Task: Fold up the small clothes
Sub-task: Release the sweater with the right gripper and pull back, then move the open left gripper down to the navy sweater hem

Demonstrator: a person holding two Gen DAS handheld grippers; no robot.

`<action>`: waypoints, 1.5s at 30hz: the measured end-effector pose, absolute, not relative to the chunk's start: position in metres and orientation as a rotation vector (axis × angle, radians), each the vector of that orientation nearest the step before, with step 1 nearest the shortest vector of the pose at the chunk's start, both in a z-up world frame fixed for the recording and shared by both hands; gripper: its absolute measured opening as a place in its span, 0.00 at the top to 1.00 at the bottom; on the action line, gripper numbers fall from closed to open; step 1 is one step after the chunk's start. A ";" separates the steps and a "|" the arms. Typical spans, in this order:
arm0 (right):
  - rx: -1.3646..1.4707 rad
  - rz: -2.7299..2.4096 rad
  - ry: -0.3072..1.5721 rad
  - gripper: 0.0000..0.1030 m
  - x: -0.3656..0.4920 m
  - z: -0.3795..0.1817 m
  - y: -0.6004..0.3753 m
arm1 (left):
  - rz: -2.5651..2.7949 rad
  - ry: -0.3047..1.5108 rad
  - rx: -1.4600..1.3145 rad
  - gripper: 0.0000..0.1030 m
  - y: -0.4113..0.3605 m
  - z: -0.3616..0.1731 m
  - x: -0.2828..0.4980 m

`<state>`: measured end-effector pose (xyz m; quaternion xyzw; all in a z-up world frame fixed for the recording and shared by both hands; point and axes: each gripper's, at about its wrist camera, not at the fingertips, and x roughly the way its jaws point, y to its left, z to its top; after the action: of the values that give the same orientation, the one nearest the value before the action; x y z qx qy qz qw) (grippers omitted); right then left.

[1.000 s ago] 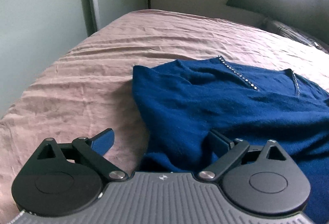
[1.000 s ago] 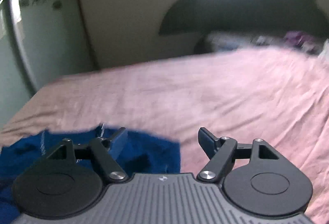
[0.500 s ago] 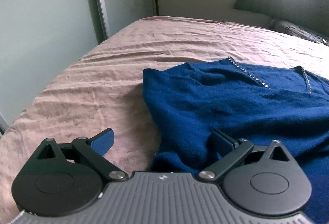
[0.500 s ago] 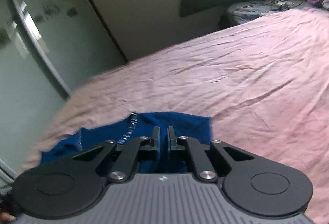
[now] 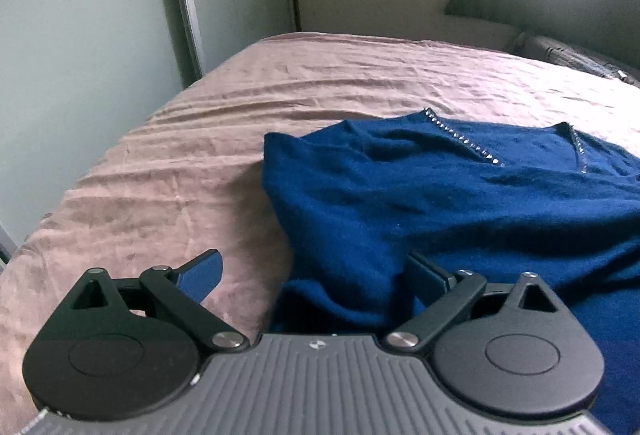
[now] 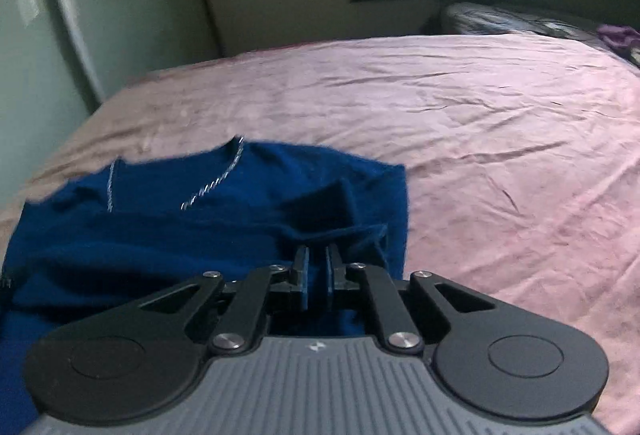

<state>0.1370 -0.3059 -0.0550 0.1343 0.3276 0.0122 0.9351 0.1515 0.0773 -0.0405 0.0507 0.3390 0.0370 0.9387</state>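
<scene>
Folding has barely begun: we find the blue sweater (image 5: 460,203) lying rumpled on the pink bedsheet (image 5: 320,83), no clean fold visible. Our right gripper (image 6: 316,267) is nipped tight on a ridge of its right edge; a second ago its jaws stood wide. Our left gripper (image 5: 316,271) stays spread wide, straddling the sweater's left edge, gripping nothing.

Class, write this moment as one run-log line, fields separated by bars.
step: fold start | blue sweater flat on pink bedsheet | right gripper shut on sweater edge | left gripper open over hem
</scene>
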 end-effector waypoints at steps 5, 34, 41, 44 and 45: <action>0.125 0.078 0.594 0.31 0.122 -0.044 -0.273 | 0.060 0.682 0.119 0.03 0.074 -0.035 0.139; 0.272 0.205 0.626 0.18 0.013 -0.060 -0.248 | -0.058 0.747 0.043 0.03 0.047 -0.039 0.031; 0.301 0.213 0.600 0.18 -0.024 -0.066 -0.263 | -0.056 0.703 0.080 0.03 0.046 -0.042 -0.005; 0.300 0.204 0.591 0.18 -0.042 -0.070 -0.269 | -0.033 0.658 0.106 0.04 0.047 -0.044 -0.022; 0.288 0.192 0.585 0.18 -0.048 -0.071 -0.270 | -0.021 0.640 0.119 0.04 0.048 -0.044 -0.029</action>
<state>-0.0479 -0.2699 -0.0708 0.1413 0.2868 0.0942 0.9428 -0.0287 0.0478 -0.0441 0.0584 0.3144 -0.0103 0.9474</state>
